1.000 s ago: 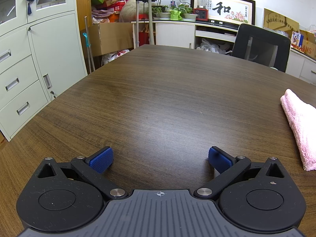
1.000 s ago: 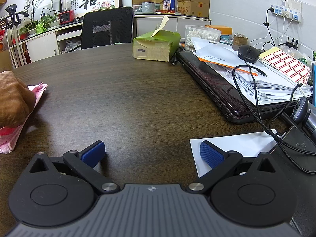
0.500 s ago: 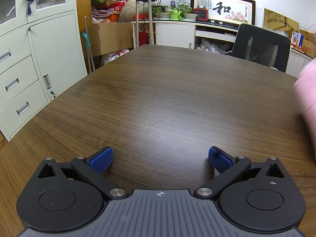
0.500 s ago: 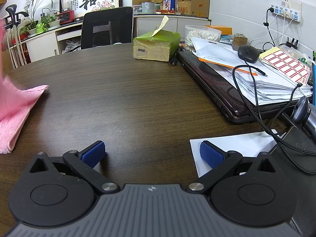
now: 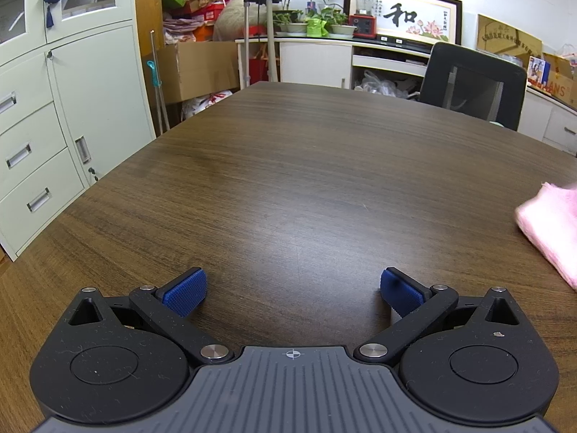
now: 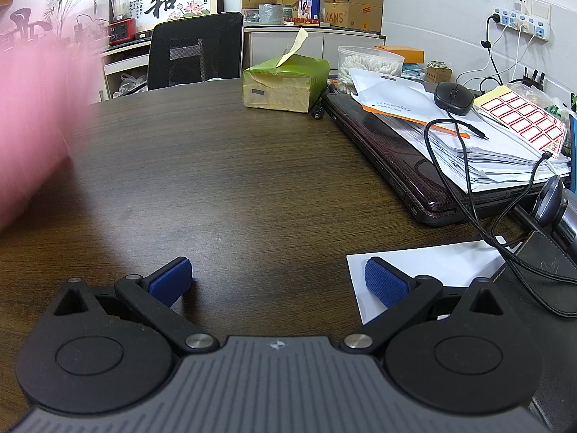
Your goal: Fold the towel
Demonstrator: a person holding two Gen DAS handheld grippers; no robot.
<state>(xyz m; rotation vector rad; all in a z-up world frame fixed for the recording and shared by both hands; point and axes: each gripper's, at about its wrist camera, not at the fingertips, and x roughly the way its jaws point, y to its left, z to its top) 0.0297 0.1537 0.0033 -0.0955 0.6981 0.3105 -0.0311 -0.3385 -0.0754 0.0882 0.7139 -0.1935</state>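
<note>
The pink towel (image 5: 551, 223) lies at the far right edge of the left wrist view, partly cut off. In the right wrist view it (image 6: 32, 126) is a large motion-blurred pink shape at the left, raised off the dark wooden table (image 6: 234, 180). My left gripper (image 5: 293, 290) is open and empty, low over the table, left of the towel. My right gripper (image 6: 277, 281) is open and empty, low over the table, right of the towel.
A green tissue box (image 6: 285, 84), a dark laptop (image 6: 404, 166) under a stack of papers, a mouse (image 6: 453, 95) and cables crowd the table's right side. A white sheet (image 6: 432, 267) lies by my right fingertip. A black chair (image 5: 472, 86) stands at the far edge; cabinets (image 5: 54, 108) stand left.
A hand lay on the towel one second ago. The towel has since been lifted and swung; it is now blurred and raised in the right wrist view. Both grippers stayed still.
</note>
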